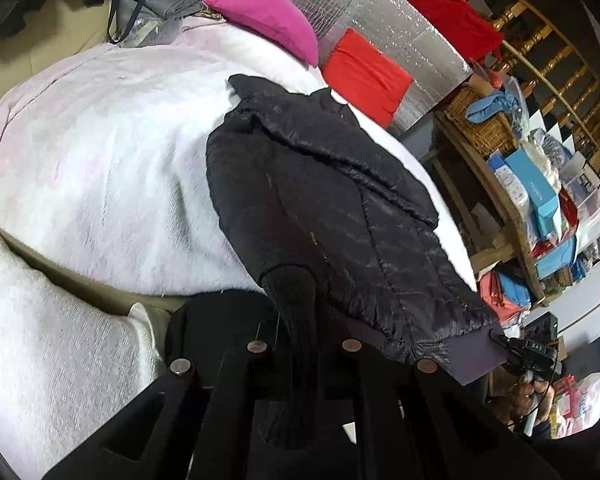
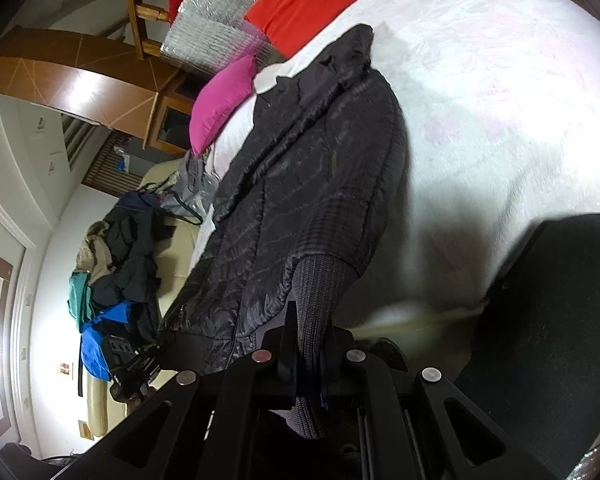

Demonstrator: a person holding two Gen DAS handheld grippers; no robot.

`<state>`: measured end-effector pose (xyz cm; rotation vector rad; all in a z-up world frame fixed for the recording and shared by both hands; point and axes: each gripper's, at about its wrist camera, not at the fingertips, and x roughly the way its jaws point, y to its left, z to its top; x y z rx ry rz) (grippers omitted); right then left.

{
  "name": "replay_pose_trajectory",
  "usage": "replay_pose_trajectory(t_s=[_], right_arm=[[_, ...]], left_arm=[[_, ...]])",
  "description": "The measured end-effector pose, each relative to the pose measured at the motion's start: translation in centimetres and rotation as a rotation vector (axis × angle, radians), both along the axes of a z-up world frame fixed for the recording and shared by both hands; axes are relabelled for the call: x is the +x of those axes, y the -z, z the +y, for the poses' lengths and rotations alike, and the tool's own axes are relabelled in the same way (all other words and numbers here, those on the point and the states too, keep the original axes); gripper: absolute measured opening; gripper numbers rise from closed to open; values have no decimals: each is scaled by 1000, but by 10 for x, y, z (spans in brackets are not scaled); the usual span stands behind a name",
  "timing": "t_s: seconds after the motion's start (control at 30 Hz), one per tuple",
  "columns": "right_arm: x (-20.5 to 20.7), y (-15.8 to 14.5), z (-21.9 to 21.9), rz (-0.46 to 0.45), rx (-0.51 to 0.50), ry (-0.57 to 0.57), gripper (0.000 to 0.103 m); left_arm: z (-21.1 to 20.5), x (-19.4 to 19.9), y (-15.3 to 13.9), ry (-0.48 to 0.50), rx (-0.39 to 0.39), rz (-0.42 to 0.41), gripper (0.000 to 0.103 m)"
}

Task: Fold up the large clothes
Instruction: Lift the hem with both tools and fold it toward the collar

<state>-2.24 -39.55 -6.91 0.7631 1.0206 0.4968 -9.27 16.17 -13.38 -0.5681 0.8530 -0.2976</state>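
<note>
A black quilted jacket (image 1: 332, 216) lies stretched over a white-pink blanket (image 1: 100, 152) on a bed; it also shows in the right wrist view (image 2: 308, 184). My left gripper (image 1: 300, 332) is shut on the jacket's black ribbed cuff (image 1: 294, 300) at the near hem. My right gripper (image 2: 308, 344) is shut on the jacket's ribbed hem band (image 2: 320, 296) at the other corner. The right gripper (image 1: 530, 354) shows in the left wrist view at the jacket's far hem corner, and the left gripper (image 2: 134, 364) shows low left in the right wrist view.
A pink pillow (image 1: 268, 20) and a red pillow (image 1: 364, 76) lie at the bed's head against a silver panel (image 1: 380, 24). A cluttered wooden shelf (image 1: 536, 200) stands beside the bed. A pile of dark clothes (image 2: 116, 264) lies on a cream sofa. A black chair (image 2: 548, 320) is near.
</note>
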Motion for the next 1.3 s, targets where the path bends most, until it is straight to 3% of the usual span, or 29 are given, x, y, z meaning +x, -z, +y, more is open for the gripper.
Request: replay_pose_trajectory(t_s=[0.23, 0.5, 0.83, 1.3], right_arm=[[9, -18, -6, -51, 43, 19, 8], [23, -32, -9, -94, 70, 26, 8], [51, -47, -4, -134, 79, 24, 8], [81, -54, -2, -148, 90, 40, 8]], left_arm=[[7, 9, -14, -13, -72, -38, 8], [7, 24, -30, -27, -94, -80, 8], [-13, 53, -52, -79, 58, -63, 8], [-21, 77, -66, -102, 127, -71, 8]])
